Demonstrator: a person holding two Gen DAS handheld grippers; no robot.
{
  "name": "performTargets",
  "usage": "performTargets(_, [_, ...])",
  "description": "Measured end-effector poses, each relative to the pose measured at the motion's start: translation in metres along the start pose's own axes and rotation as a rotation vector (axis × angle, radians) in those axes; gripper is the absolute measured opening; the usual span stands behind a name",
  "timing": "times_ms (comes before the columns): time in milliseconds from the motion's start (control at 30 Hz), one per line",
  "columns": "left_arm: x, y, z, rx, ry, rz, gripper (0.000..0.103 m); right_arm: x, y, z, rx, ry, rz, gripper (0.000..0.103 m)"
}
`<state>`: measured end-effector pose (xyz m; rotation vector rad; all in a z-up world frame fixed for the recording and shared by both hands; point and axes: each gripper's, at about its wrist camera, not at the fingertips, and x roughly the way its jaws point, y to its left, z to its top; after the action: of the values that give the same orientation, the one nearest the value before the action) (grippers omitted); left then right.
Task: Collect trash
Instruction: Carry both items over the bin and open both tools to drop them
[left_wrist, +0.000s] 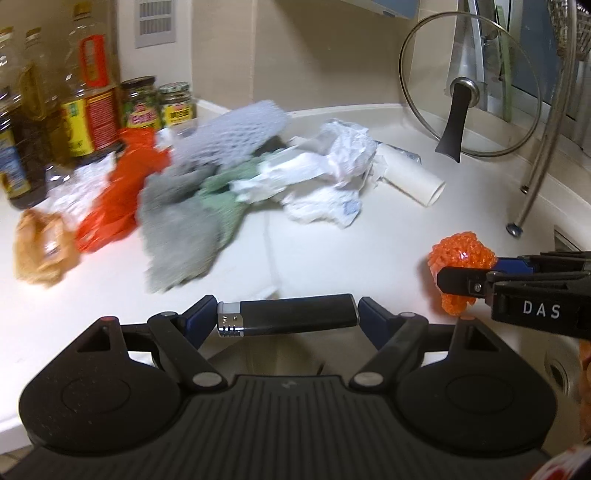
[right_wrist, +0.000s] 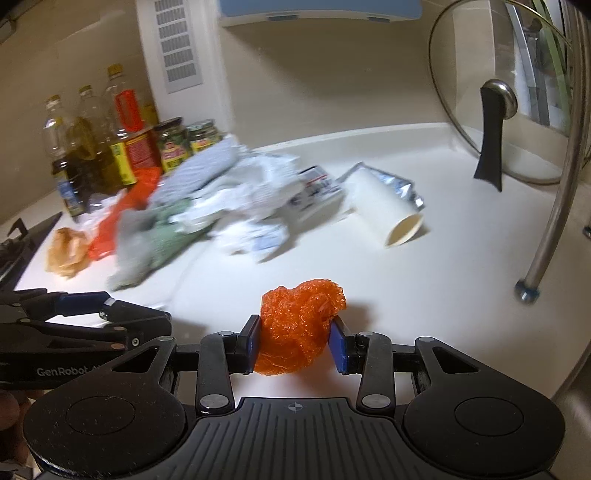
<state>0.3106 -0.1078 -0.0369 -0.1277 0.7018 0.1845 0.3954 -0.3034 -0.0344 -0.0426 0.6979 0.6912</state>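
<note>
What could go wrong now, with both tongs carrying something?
1. The lighter is pinched end to end in the left tongs; only its two ends touch the pads, so it may pivot or slip out.
2. The orange mesh in the right tongs is soft and bulges past the pads; it could work loose.
3. The two tongs are close together and might collide.
</note>
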Motion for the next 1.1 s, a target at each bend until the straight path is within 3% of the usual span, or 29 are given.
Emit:
performTargets(367, [-0.049, 0.066, -0.064, 0.035, 0.095, -0.063, 0.081, -0.028, 0.117, -0.065, -0.059, 0.050, 0.009, 0.039])
performTargets(533, [-0.052, 0.080, -0.088, 0.043, 0.143, -0.084, 0.081, -0.030, 0.140, -0.091, -0.080, 0.104, 0.000, 0.039])
performTargets(800, [-0.042, 0.078, -0.106, 0.062, 0.190, -0.092, 0.081, -0.009, 0.144, -0.125, -0.140, 0.203, -0.006, 0.039])
performTargets(1100, [-0.018, 0.076, -0.117, 0.076, 0.252, -0.097, 0.081, 0.017, 0.133, -0.140, -0.154, 0.257, 0.001, 0.039])
